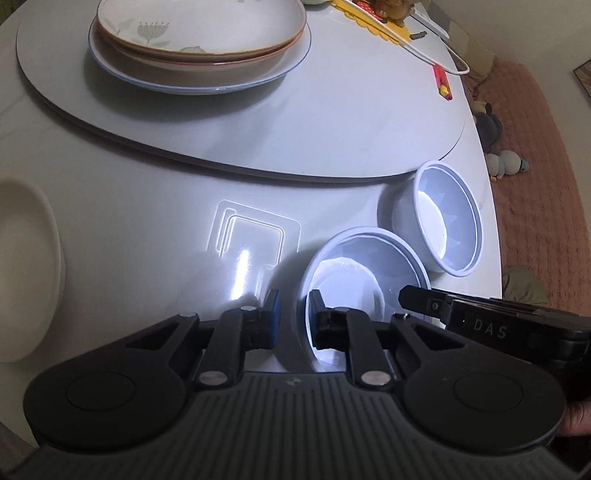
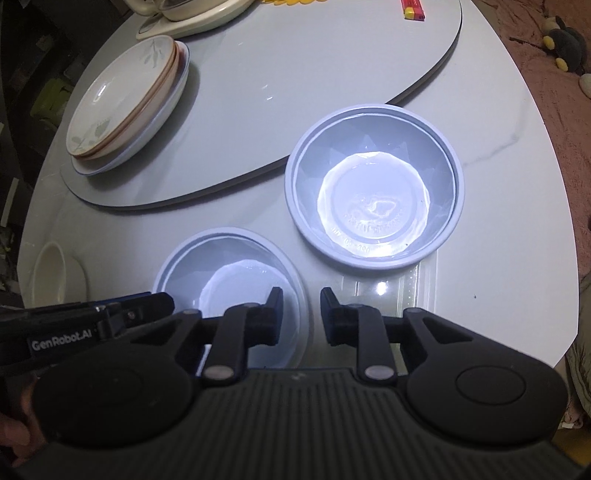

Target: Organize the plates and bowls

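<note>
Two pale blue bowls sit on the white table. My left gripper (image 1: pixel 294 300) straddles the left rim of the near bowl (image 1: pixel 364 258), one finger inside and one outside, with a gap showing. My right gripper (image 2: pixel 298 298) straddles the right rim of that same bowl (image 2: pixel 221 266), jaws likewise apart. The far bowl (image 2: pixel 373 184) stands empty beyond it and also shows in the left wrist view (image 1: pixel 439 218). A stack of plates (image 1: pixel 199 40) rests on the grey turntable (image 1: pixel 295 122); it also shows in the right wrist view (image 2: pixel 125 107).
A cream bowl (image 1: pixel 22 280) sits at the table's left edge, seen also in the right wrist view (image 2: pixel 51 277). A clear plastic lid (image 1: pixel 255 236) lies flat on the table. A red lighter (image 2: pixel 413 9), white cable (image 1: pixel 443 55) and yellow mat (image 1: pixel 369 18) lie at the back. The table edge (image 1: pixel 491 206) drops to a pink carpet.
</note>
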A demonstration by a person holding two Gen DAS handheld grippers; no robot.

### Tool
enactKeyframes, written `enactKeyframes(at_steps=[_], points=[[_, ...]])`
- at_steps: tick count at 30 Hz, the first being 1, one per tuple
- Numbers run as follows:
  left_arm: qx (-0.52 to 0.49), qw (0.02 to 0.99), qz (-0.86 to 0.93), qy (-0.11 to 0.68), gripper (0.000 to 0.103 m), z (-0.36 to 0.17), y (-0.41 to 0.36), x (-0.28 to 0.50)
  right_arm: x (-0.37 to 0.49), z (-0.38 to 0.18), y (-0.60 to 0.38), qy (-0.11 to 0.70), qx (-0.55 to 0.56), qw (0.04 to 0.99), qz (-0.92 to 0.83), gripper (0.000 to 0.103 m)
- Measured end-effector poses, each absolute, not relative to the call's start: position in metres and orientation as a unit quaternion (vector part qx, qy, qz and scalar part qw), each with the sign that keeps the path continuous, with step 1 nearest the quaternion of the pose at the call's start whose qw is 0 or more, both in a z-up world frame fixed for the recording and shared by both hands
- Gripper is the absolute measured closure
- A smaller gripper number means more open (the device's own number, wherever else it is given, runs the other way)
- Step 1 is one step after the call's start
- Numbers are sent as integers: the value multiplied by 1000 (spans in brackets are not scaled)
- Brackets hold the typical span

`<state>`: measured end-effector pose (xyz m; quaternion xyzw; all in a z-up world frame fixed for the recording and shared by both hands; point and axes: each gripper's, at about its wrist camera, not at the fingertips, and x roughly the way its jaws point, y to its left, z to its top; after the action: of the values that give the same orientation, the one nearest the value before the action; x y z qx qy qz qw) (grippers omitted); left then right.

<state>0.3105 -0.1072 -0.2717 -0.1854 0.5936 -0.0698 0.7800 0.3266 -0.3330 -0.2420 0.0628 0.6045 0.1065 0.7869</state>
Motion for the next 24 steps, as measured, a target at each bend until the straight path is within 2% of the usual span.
enactKeyframes(at_steps=[2,11,24], points=[[-197,776,-70,596,89,-274,-108,312,326,-245,-331,607,63,784,113,85],[-192,778,-78,593,90,-259,-110,310,324,-237,-330,602,65,786,124,85],[-184,799,-94,564,90,-187,-100,296,313,-172,-331,571,91,805,133,84]])
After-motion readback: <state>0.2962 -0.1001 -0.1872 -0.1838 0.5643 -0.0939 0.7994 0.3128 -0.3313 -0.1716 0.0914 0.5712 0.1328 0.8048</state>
